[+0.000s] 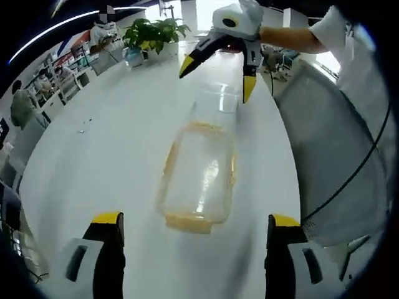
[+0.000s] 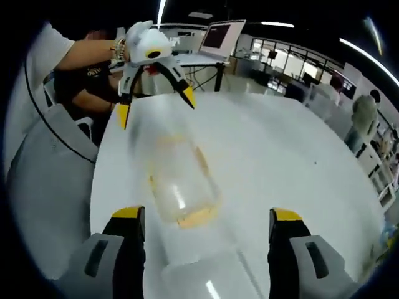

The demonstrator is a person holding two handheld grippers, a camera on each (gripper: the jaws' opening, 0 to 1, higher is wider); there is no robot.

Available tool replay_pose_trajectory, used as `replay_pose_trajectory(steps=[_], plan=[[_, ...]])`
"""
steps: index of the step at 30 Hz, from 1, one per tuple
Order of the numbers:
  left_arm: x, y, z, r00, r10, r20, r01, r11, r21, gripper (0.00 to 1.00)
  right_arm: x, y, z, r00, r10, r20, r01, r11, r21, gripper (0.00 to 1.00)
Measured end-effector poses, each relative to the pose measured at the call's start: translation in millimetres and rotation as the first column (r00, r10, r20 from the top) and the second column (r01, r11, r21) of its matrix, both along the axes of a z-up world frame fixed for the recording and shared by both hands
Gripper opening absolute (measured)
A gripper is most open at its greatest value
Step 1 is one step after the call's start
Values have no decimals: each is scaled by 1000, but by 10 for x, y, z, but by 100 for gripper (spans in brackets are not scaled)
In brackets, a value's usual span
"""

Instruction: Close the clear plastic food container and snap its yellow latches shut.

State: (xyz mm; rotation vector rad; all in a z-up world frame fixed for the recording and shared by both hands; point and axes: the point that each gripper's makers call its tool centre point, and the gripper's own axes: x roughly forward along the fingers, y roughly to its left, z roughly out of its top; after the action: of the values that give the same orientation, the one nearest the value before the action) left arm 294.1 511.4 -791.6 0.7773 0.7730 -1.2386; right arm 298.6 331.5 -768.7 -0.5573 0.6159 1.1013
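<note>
Left gripper view, clear container (image 1: pixel 199 177), yellow latches (image 1: pixel 187 222)

Open office: desks (image 1: pixel 68 81), laptop (image 2: pixel 219 36), potted plant (image 1: pixel 153 32)

Both views are bright and washed out; the glossy white table (image 1: pixel 124 143) carries broad glare; beyond its far end, daylight burns out; long ceiling strip lights (image 2: pixel 368 53) streak above it; the clear plastic food container with yellow trim (image 1: pixel 198 180) smears with motion blur; straight lines bow toward the edges.
</note>
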Motion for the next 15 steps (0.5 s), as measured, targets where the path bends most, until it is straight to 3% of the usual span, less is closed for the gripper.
replay_pose_trajectory(steps=[4, 6, 12, 15], plan=[[7, 10, -93, 999, -15, -52, 16, 1000, 24, 88, 11, 70, -69, 999, 41, -29, -41, 999, -9, 78], [-55, -84, -88, 998, -25, -57, 28, 999, 36, 86, 20, 85, -97, 997, 65, -31, -65, 998, -21, 76], [-10, -101, -165, 997, -52, -56, 56, 997, 60, 84, 38, 108, -199, 992, 116, -46, -118, 991, -63, 74], [-13, -113, -200, 995, -75, -59, 80, 994, 75, 78, 38, 114, -261, 989, 140, -50, -144, 986, -83, 73]])
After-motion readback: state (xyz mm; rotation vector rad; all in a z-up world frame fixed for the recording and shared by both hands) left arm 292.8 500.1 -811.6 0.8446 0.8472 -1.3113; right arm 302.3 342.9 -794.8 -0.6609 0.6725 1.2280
